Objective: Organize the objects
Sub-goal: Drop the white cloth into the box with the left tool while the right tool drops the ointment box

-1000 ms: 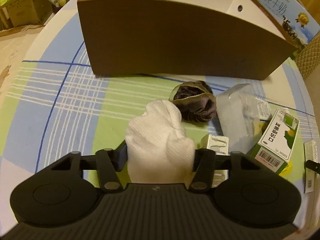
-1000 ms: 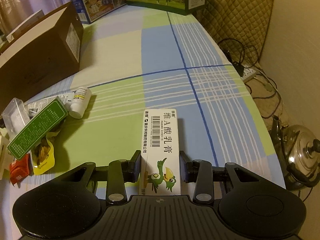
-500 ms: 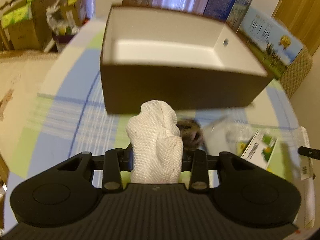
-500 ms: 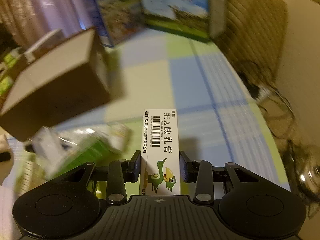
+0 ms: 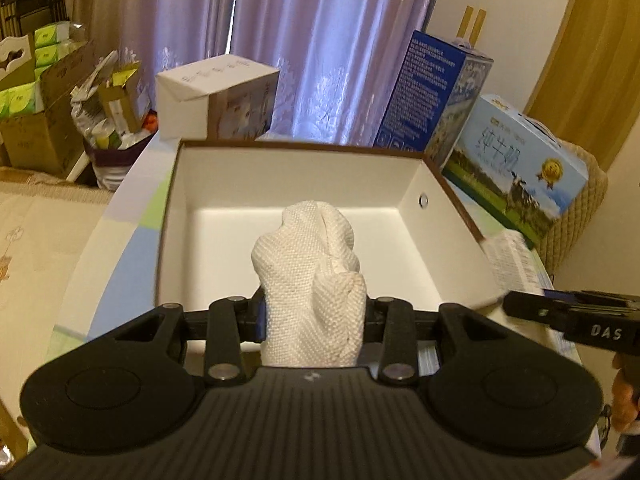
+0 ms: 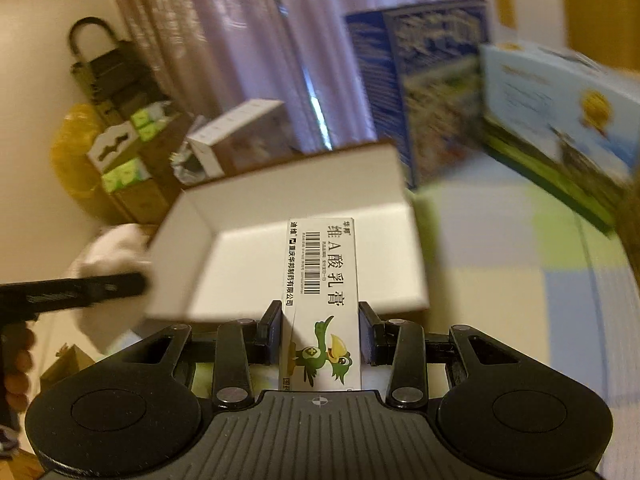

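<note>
White cloth (image 5: pixel 312 280) clamped between the left tongs (image 5: pixel 314 316) — over the box (image 5: pixel 440 256).

Lilac sheer curtains (image 5: pixel 320 40) fill the top centre, glowing with window light. Cream wall (image 5: pixel 500 12) upper right, beside a curved wooden panel (image 5: pixel 592 52). Cardboard cartons (image 5: pixel 36 120) crowd the left edge over pale patterned floor (image 5: pixel 32 248).
</note>
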Available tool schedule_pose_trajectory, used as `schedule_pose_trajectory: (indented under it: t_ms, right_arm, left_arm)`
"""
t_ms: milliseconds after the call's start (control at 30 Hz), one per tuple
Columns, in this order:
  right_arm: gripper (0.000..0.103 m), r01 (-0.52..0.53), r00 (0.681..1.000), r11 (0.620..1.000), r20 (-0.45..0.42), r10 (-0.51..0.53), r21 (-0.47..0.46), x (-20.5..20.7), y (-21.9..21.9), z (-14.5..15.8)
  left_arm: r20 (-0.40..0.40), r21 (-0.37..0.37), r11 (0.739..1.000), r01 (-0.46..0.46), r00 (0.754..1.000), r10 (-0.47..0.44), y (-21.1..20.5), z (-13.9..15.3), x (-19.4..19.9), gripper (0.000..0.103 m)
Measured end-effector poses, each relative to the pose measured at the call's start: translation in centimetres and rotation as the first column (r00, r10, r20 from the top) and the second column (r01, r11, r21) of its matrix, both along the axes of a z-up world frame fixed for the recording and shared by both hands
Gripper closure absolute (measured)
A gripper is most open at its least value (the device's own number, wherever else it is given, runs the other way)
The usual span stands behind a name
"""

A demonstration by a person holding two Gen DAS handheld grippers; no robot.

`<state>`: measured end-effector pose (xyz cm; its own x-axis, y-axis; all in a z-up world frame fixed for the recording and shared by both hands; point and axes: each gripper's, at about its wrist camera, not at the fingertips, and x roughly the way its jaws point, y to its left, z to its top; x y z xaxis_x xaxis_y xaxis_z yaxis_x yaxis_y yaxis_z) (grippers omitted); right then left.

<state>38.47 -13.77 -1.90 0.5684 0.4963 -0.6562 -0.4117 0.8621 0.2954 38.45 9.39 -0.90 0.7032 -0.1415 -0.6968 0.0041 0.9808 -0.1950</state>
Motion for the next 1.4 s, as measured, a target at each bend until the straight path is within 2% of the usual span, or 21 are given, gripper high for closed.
schedule_pose_trajectory:
  t_ms: [133, 367, 467, 533, 633, 733, 867, 933, 1033, 1200, 1400]
  right_arm:
    - [0.068, -0.030, 1.000, 1.000, 0.002, 0.030, 0.005, 2.8, 2.8, -0.2]
    - [0.068, -0.023, 0.999, 1.000, -0.029, 0.023, -0.002, 6.5, 4.6, -1.9]
    - [0.067, -0.010, 0.999, 1.000, -0.040, 0.010, -0.003, 7.6, 5.0, -2.4]
    - [0.067, -0.001, 0.999, 1.000, -0.050, 0.001, -0.007, 8.3, 5.2, -2.7]
    - [0.067, 0.005, 0.998, 1.000, -0.059, -0.006, -0.010, 8.9, 5.3, -3.1]
    - [0.067, 0.011, 0.998, 1.000, -0.068, -0.012, -0.016, 9.3, 5.4, -3.5]
    - [0.067, 0.033, 0.996, 0.999, -0.083, -0.034, -0.020, 9.8, 5.3, -4.3]
    - [0.067, 0.059, 0.996, 0.998, -0.068, -0.059, -0.004, 9.8, 5.1, -4.4]
    - [0.067, 0.090, 0.995, 0.996, -0.044, -0.089, 0.016, 9.9, 4.7, -4.1]
    - [0.067, 0.090, 0.995, 0.996, -0.048, -0.088, 0.029, 9.6, 3.8, -3.5]
    - [0.067, 0.059, 0.995, 0.998, -0.084, -0.058, 0.003, 8.1, 3.1, -3.6]
  left_arm:
    - [-0.013, 0.005, 1.000, -0.001, 1.000, 0.001, -1.0, -0.6, 3.0, 0.070]
    - [-0.057, 0.002, 1.000, -0.008, 0.998, 0.008, -1.5, -2.8, 6.6, 0.069]
    - [-0.080, -0.023, 1.000, -0.017, 0.997, 0.015, -1.3, -3.6, 7.9, 0.066]
    - [-0.094, -0.040, 0.999, -0.026, 0.995, 0.023, -1.2, -4.2, 8.7, 0.058]
    - [-0.111, -0.042, 0.999, -0.028, 0.994, 0.023, -1.1, -5.0, 9.3, 0.054]
    - [-0.116, -0.026, 0.999, -0.026, 0.993, 0.022, -1.1, -5.4, 9.5, 0.047]
    - [-0.124, -0.007, 1.000, -0.026, 0.992, 0.025, -0.8, -5.7, 9.4, 0.044]
    - [-0.124, 0.010, 1.000, -0.023, 0.992, 0.024, -0.8, -5.7, 9.2, 0.035]
    - [-0.116, 0.036, 0.999, -0.023, 0.993, 0.027, -0.7, -5.5, 8.8, 0.026]
    - [-0.119, 0.051, 0.998, -0.022, 0.992, 0.028, -0.3, -5.2, 8.1, 0.023]
    - [-0.136, 0.064, 0.998, -0.018, 0.990, 0.027, -0.3, -4.8, 7.0, 0.018]
